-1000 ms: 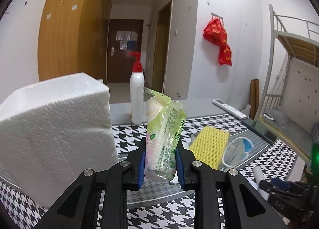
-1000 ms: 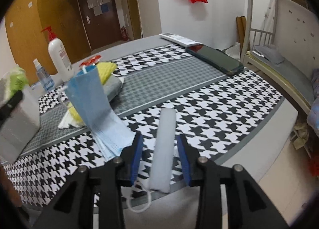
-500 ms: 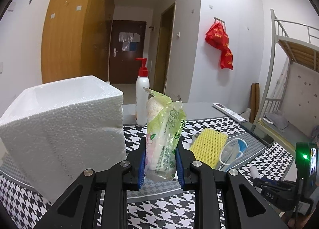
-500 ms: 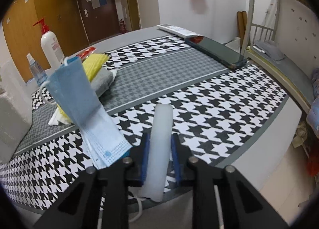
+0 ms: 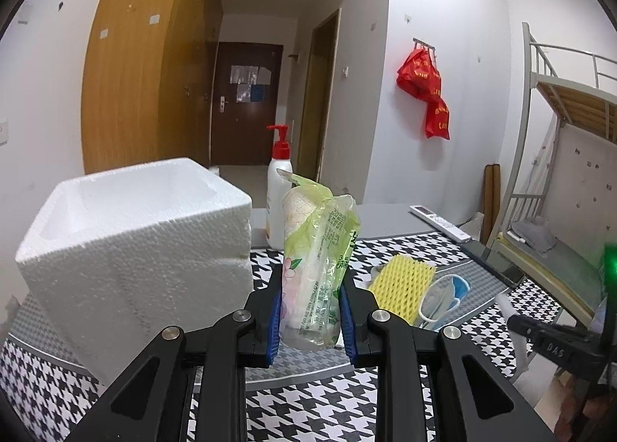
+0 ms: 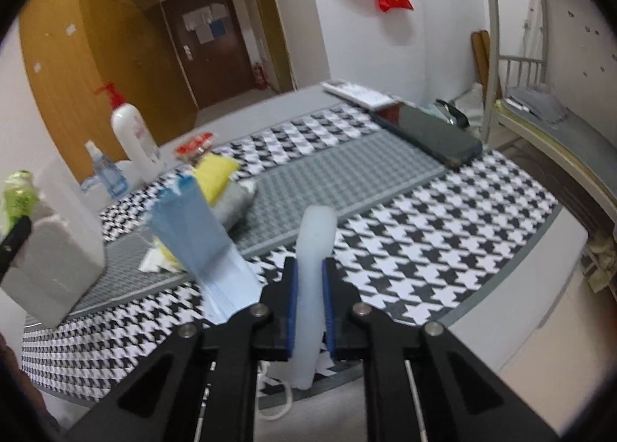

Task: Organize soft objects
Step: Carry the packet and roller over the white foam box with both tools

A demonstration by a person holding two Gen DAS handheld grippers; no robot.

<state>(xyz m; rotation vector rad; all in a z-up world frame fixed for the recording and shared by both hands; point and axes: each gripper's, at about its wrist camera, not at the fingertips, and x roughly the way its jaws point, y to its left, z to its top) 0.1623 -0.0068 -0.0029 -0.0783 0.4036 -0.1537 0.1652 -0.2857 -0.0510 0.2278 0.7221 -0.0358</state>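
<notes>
My left gripper [image 5: 310, 288] is shut on a green plastic pack [image 5: 316, 249] with a white roll inside, held upright just right of the white foam box [image 5: 135, 241]. In the right wrist view my right gripper [image 6: 310, 288] has a soft white foam tube [image 6: 314, 241] between its blue pads. Its jaws are closing and squeeze the tube, which hangs above the table edge. A blue face mask [image 6: 196, 234] stands up just left of the fingers, its ear loop below them. A yellow foam net [image 6: 214, 170] lies on a grey bundle behind.
A pump lotion bottle [image 6: 133, 141], a small spray bottle [image 6: 104, 172] and a red packet [image 6: 194, 143] stand at the back left. A black phone [image 6: 428, 133] and a remote [image 6: 354, 91] lie at the far right. A bunk bed [image 5: 559, 210] stands beyond the houndstooth-clothed table.
My right gripper's jaws came together on the white tube and lifted it off the cloth. My left gripper rose a little with the green pack, so the box's open top shows.
</notes>
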